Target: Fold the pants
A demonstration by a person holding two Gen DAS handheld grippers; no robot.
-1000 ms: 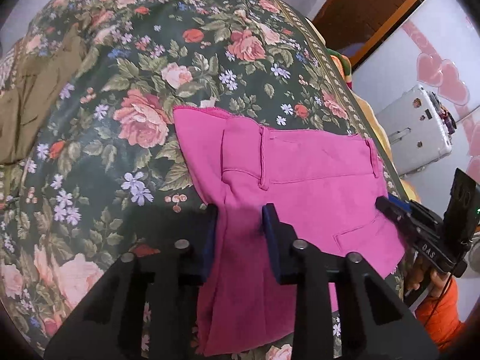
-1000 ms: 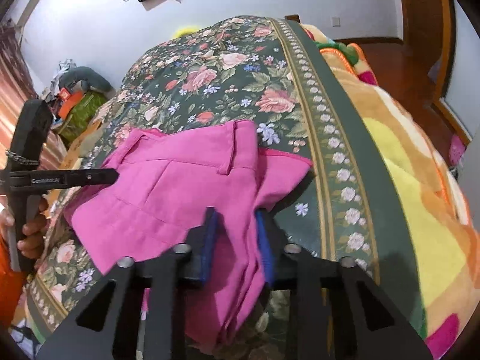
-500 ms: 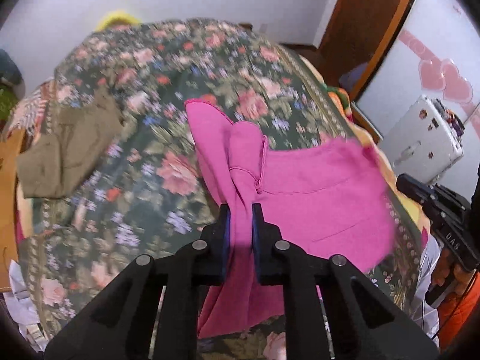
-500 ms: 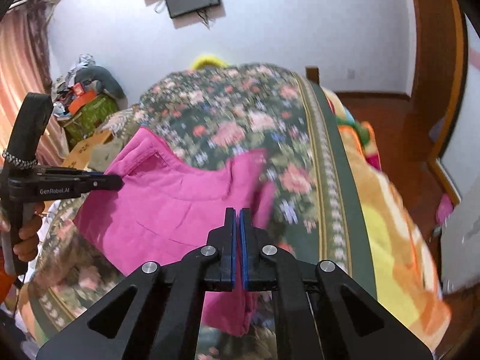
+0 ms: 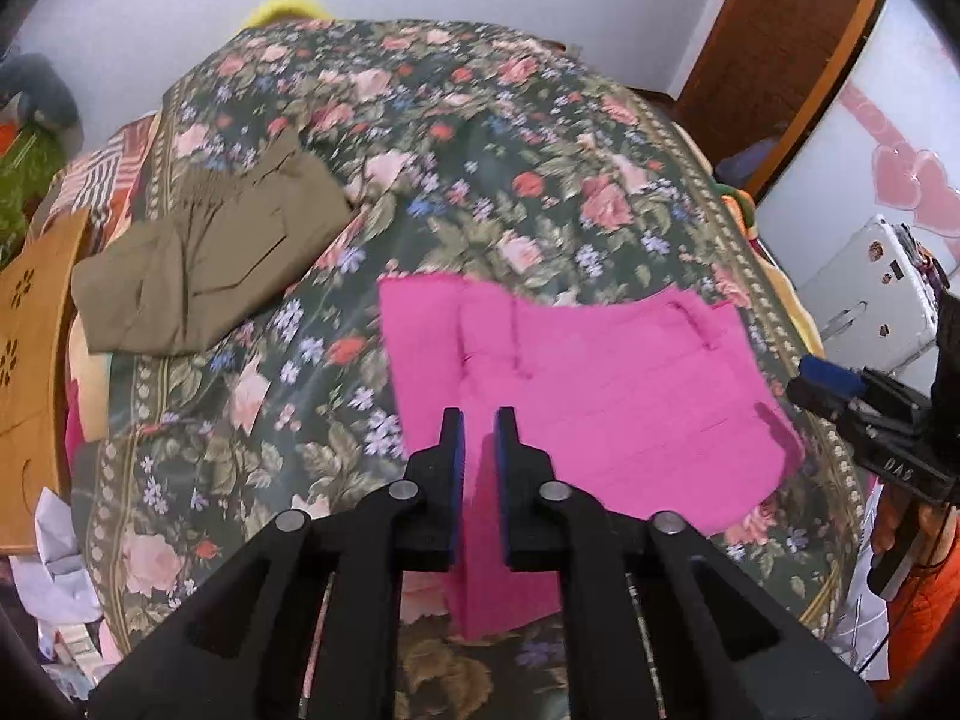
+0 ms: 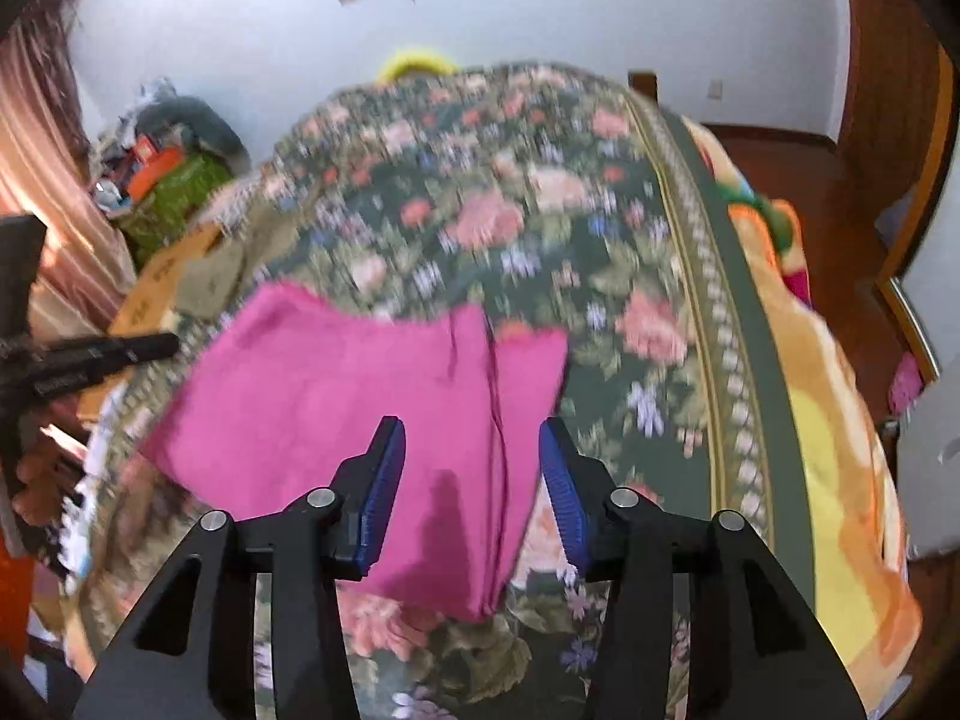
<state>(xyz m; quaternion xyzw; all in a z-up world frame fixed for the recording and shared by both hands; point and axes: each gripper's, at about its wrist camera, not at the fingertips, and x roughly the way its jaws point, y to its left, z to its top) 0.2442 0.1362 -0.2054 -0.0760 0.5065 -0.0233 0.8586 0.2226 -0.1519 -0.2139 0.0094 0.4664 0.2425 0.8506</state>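
Left wrist view shows our left gripper (image 5: 479, 420) poised above the bright pink fabric pants (image 5: 600, 384), which lie flat and folded on the dark green rose-patterned bedspread (image 5: 468, 168), near its closer edge. Its two black fingers with blue pads stand a narrow gap apart and are parting; pink cloth shows through the gap, but it lies on the bed below and the pads are not pressing on it, so we count this claw as released. Further off to the left, a folded olive-brown garment (image 5: 204, 258) rests on the same bedspread, well apart from the pink pants. At the right edge we see our right gripper (image 5: 831, 384) reaching in beside the pants, with a white hard case (image 5: 870, 300) behind it against the wall.

From the right wrist view, blurred as it is, our right gripper (image 6: 471, 450) has its blue pads spread wide on either side of the pants' near fold (image 6: 384, 408); the jaws are opening and touch no cloth, so this claw too is released. Our left gripper (image 6: 138, 348) pokes in from the left, its tip just beside the pants' far corner. An orange and yellow blanket (image 6: 828, 432) hangs along the bed's right side.
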